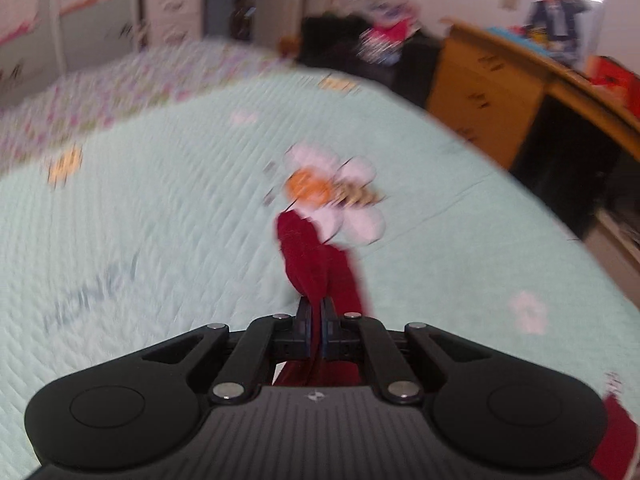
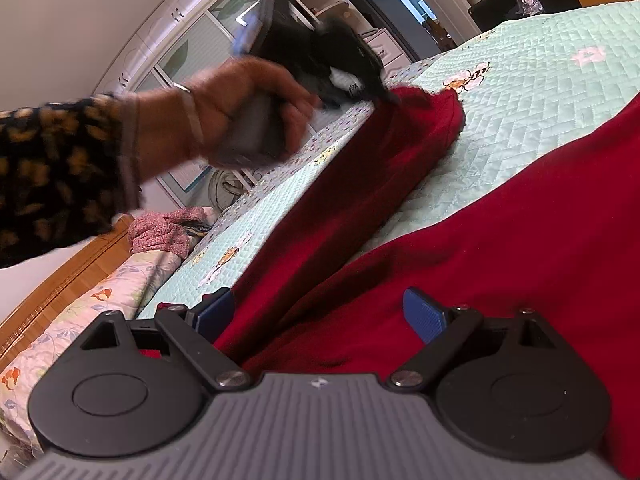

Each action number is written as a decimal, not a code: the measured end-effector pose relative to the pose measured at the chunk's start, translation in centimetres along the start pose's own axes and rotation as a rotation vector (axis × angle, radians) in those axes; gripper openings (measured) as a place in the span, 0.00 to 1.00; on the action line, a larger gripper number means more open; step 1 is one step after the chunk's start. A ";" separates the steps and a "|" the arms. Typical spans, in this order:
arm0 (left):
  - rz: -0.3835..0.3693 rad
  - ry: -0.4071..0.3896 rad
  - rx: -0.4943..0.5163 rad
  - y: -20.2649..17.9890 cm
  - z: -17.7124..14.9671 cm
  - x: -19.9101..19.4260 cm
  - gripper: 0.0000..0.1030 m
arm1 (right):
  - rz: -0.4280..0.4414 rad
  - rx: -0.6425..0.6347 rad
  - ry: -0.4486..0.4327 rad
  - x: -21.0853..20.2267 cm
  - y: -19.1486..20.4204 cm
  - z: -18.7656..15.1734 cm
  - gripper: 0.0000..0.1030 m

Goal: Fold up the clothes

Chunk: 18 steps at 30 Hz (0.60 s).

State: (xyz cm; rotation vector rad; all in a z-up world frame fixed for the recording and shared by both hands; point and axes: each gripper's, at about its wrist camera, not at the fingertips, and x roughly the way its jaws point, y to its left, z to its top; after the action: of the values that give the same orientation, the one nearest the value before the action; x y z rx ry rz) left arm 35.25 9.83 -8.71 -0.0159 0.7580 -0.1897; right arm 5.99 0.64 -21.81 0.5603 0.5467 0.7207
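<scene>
Hand (image 2: 240, 112) (right wrist view only) lifts left gripper (image 1: 316, 312), pinching red garment (image 1: 316, 260).

Dark red garment (image 2: 520, 220) spread on bed, one sleeve (image 1: 316, 264) lifted, stretched taut.

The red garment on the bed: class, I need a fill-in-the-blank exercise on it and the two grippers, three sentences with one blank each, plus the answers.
1. The left gripper is shut on the ____ garment.
2. The right gripper has its jaws ____, pads either side of the cloth without pressing it.
3. The garment lies on a pale ____ quilted bedspread printed with flowers.

Missing words: red; open; green
</scene>
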 end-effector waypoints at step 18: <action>-0.389 0.079 0.194 -15.6 -9.3 -14.1 0.44 | 0.086 0.013 0.065 -3.8 -0.1 0.5 0.89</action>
State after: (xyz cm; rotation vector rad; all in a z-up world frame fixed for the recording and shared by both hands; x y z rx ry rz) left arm 16.28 -2.54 -4.53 0.0291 0.8080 -0.6364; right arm 3.95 -2.34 -20.45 0.5765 0.5903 0.8192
